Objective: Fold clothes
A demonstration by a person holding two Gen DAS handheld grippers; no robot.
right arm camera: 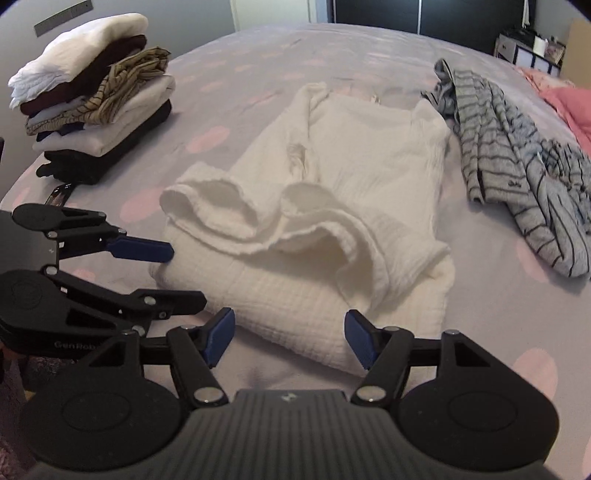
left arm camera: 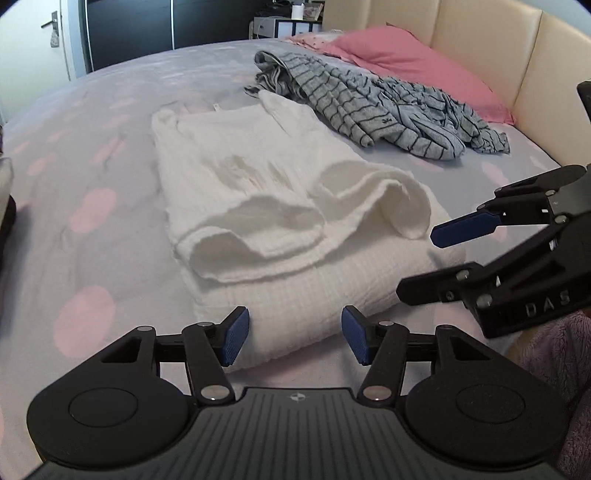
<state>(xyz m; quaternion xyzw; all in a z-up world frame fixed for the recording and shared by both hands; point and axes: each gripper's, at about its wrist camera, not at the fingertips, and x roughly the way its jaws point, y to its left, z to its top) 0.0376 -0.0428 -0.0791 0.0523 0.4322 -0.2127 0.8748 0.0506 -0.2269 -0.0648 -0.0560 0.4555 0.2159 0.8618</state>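
A white waffle-textured garment (left arm camera: 266, 206) lies on the bed with both sleeves folded in over its front; it also shows in the right wrist view (right arm camera: 332, 206). My left gripper (left arm camera: 295, 338) is open and empty, its pads at the garment's near hem. My right gripper (right arm camera: 290, 338) is open and empty at the same hem further right. Each gripper shows in the other's view, the right gripper (left arm camera: 436, 262) at the right and the left gripper (right arm camera: 184, 271) at the left. A crumpled grey striped garment (left arm camera: 369, 107) lies beyond the white one, also in the right wrist view (right arm camera: 517, 155).
A stack of folded clothes (right arm camera: 96, 99) stands at the left on the lilac bedspread (left arm camera: 92, 166) with pink spots. A pink pillow (left arm camera: 406, 62) and a cream padded headboard (left arm camera: 517, 55) are at the far right. Dark wardrobe doors (left arm camera: 129, 29) stand behind the bed.
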